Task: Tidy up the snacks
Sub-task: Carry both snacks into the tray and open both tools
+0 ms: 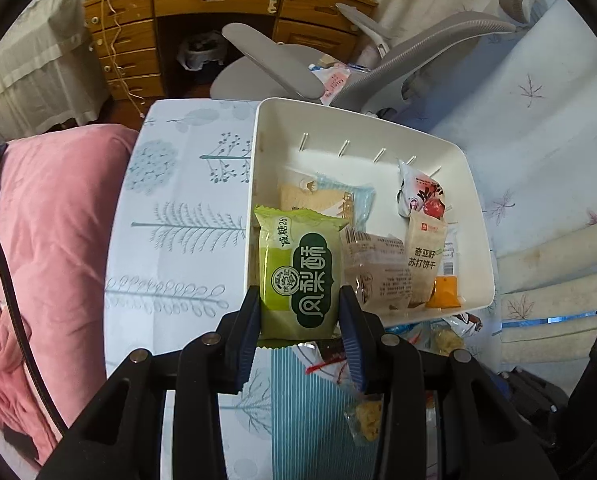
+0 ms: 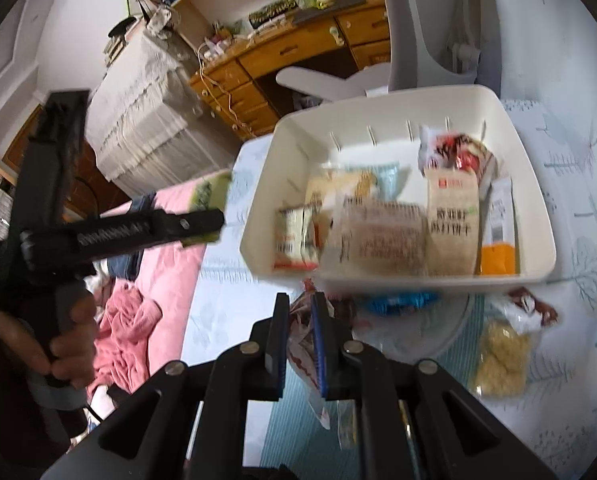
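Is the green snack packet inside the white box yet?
Not yet. The green snack packet is pinched between the left tongs, held in the air by the near left corner of the white box.

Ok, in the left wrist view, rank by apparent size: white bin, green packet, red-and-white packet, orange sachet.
1. white bin
2. green packet, though it sits nearest the camera in the left claw, which inflates it
3. red-and-white packet
4. orange sachet, partly hidden
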{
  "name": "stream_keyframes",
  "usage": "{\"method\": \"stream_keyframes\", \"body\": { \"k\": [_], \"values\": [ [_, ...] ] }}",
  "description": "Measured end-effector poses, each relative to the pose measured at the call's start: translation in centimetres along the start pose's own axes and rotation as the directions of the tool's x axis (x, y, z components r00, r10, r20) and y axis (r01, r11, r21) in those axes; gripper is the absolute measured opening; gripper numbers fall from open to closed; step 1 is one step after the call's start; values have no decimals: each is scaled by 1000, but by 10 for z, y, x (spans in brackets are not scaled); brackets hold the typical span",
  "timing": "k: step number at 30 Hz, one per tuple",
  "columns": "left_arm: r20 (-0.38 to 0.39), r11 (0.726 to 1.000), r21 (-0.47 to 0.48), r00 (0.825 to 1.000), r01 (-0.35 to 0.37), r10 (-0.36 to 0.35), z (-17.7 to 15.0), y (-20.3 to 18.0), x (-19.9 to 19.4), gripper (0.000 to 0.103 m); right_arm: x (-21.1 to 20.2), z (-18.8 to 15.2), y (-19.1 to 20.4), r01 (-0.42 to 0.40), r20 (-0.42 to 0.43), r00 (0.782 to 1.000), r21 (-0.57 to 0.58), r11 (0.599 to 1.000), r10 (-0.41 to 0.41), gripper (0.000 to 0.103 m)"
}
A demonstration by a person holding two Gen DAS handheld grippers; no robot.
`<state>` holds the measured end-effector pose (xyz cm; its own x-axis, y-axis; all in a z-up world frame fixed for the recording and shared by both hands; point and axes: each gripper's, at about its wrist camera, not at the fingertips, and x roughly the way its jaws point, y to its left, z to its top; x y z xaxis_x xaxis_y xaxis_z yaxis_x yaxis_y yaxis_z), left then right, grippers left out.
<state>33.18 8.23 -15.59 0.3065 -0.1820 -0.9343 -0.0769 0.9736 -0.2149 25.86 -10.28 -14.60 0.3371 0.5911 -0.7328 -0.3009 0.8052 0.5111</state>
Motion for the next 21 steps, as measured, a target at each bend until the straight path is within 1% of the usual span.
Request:
{"method": "stream_keyframes", "body": {
  "k": [6, 8, 11, 17, 21],
  "values": [
    [-2, 998, 29, 999, 51, -51, 13, 2, 18, 36, 3, 20, 2, 26, 98, 995, -21, 999, -24, 11],
    [-5, 997, 35, 998, 62, -62, 13, 1, 23, 36, 1, 26, 2, 51, 142, 989, -34, 998, -46, 11],
    [-16, 996, 53, 997, 78, -77, 16, 0, 31, 36, 0, 33, 1, 92, 187, 979, -47, 995, -81, 11],
    [-23, 990, 91, 994, 111, -110, 17, -9, 43, 36, 1, 42, -11, 150, 234, 962, -20, 988, -141, 11],
    [-17, 988, 106, 994, 109, -108, 16, -14, 45, 37, 3, 44, -20, 183, 233, 956, 5, 983, -179, 14]
  ]
}}
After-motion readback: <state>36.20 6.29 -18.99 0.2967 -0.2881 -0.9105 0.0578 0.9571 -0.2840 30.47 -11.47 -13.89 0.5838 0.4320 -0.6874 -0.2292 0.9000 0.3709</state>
